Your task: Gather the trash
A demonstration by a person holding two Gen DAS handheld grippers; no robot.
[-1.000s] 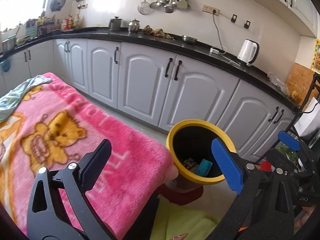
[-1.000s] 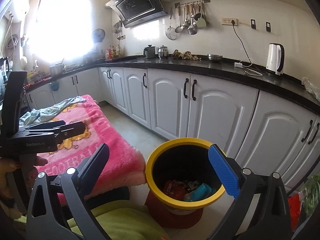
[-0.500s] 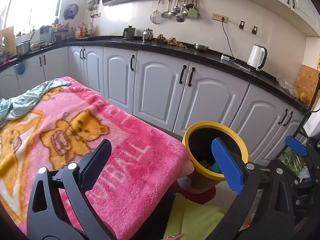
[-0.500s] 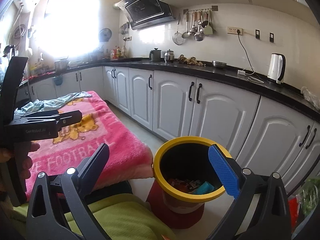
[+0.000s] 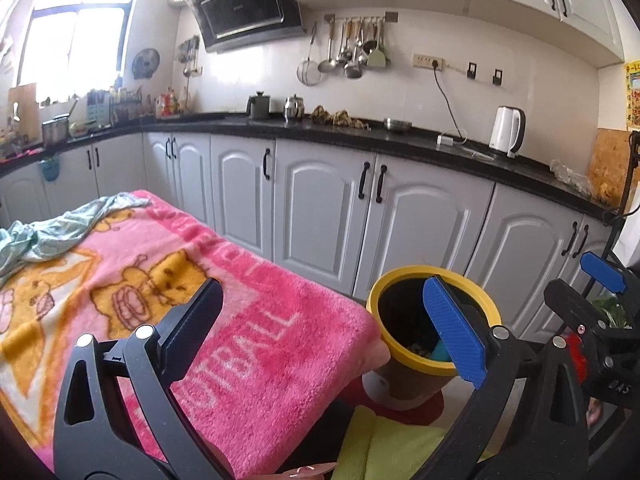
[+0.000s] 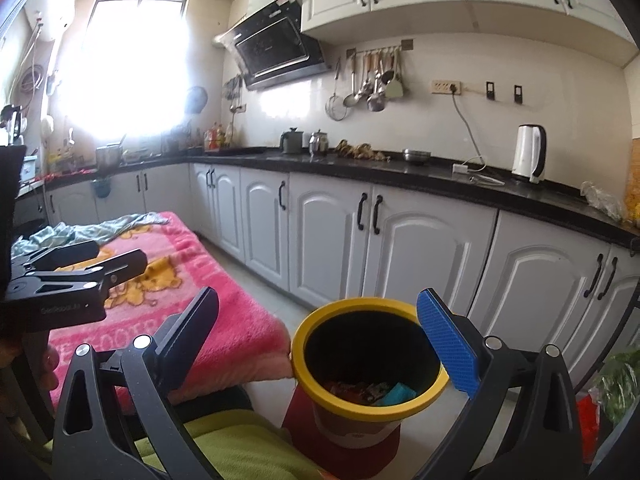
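Note:
A yellow-rimmed trash bin [image 5: 433, 275] stands on the floor just right of the pink blanket [image 5: 248, 344]; it also shows in the right wrist view [image 6: 365, 305]. Trash [image 6: 372, 390] lies in its bottom, with a teal piece among red wrappers. My left gripper [image 5: 322, 332] is open and empty, above the blanket's near right corner. My right gripper [image 6: 320, 334] is open and empty, held near the bin's mouth. The left gripper [image 6: 116, 264] also shows at the left of the right wrist view. The right gripper [image 5: 600, 272] shows at the right edge of the left wrist view.
A crumpled pale green cloth [image 5: 60, 232] lies at the blanket's far end. White cabinets [image 5: 332, 216] under a black counter [image 5: 360, 136] run behind the bin. A white kettle [image 5: 507, 131] stands on the counter. A yellow-green cushion [image 6: 240, 448] is below the grippers.
Both grippers have risen and pulled back from the bin, so both views tilt upward toward the counter and wall. Both stay open and empty.

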